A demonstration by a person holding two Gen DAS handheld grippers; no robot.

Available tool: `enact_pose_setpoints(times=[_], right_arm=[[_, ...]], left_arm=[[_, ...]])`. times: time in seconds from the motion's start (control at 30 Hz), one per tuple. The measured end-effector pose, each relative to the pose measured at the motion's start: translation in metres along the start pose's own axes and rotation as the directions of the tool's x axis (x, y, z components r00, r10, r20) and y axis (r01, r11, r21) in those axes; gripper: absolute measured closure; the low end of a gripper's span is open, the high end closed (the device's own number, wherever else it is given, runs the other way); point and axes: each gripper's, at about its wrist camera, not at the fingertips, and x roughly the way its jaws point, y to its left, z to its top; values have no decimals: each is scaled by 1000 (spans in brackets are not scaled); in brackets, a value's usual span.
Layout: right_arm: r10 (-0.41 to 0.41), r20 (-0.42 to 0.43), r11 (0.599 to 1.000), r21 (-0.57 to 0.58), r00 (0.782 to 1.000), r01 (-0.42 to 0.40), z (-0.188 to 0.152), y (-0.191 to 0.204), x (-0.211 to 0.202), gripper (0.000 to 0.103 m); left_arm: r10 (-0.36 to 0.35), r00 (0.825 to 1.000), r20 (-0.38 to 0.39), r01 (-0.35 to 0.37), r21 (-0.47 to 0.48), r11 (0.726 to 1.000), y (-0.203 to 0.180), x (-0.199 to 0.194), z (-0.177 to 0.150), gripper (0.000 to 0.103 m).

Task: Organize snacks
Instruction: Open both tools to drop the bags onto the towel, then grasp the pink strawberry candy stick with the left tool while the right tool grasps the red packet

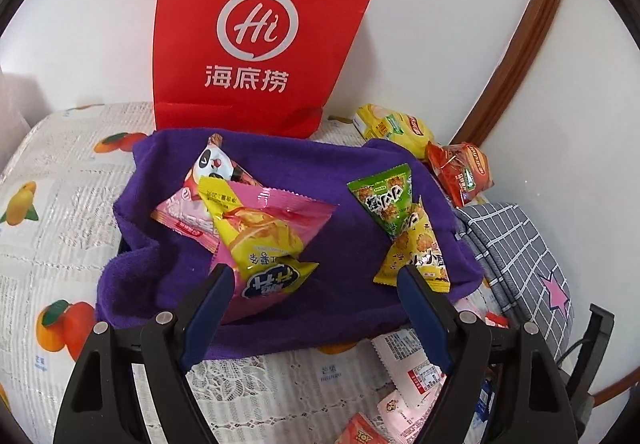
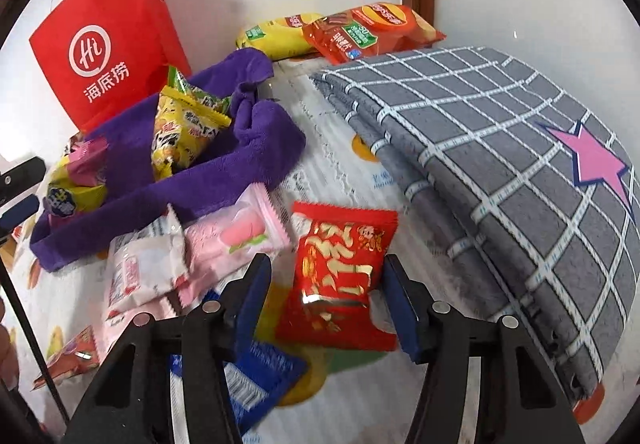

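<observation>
While right gripper (image 2: 326, 290) straddles red packet (image 2: 340, 272), untouched

Snack packets (image 1: 256, 228) in cloth-lined basket (image 1: 344, 244), paper bag (image 1: 256, 32) behind, folded blanket (image 2: 500, 172) right of basket

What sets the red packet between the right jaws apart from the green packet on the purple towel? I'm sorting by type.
The red packet is a flat rectangular pouch with gold characters; the green packet is a puffed, triangular pouch with a snack picture. The red packet lies on the fruit-print cloth, off the purple towel; the green packet sits on the towel, leaning on a yellow triangular packet. Both are small and look sealed.
</observation>
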Motion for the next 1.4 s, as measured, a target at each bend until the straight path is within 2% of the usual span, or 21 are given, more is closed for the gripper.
enact_pose_setpoints(times=[0.1,0.2,0.27,0.33,0.47,0.57,0.73,0.93,1.03,1.17,1.3,1.4], right_arm=[[-15,14,1000,-18,1000,16,2,1,4,48],[-19,17,1000,-18,1000,19,2,-5,4,60],[9,12,999,-43,1000,-9,2,-10,3,62],[-4,11,996,-84,1000,5,-1,-11,1,63],[18,5,992,-128,1000,-17,-6,-18,-3,63],[42,2,992,-117,999,-42,-5,-21,-2,62],[18,1,990,-139,1000,-18,-6,-18,-2,62],[42,-2,991,-125,999,-42,-5,-20,-3,60],[41,-3,991,-129,999,-41,-5,-19,-2,59],[41,-5,990,-132,999,-41,-5,-18,-2,58],[41,-7,989,-139,999,-42,-5,-16,-2,56],[37,-7,989,-142,999,-38,-5,-15,-2,56]], left_arm=[[6,1000,-10,-6,-8,1000,2,3,0,21],[-2,1000,-19,2,-22,1000,4,5,-1,22],[-11,1000,-27,11,-31,999,6,6,-1,22],[-13,1000,-27,12,-35,999,7,5,-1,22],[-18,1000,-24,17,-35,999,6,3,-1,22],[-25,999,-27,24,-25,999,4,3,-2,22],[-3,999,-36,4,39,999,-10,3,-6,22],[5,999,-43,1,133,991,-27,-6,-20,22],[-10,997,-76,23,166,986,-30,-9,-33,22],[-66,988,-140,90,178,980,-26,-14,-53,22],[-78,979,-189,116,196,974,-20,-18,-70,22],[-60,972,-226,108,208,972,-18,-16,-82,26]])
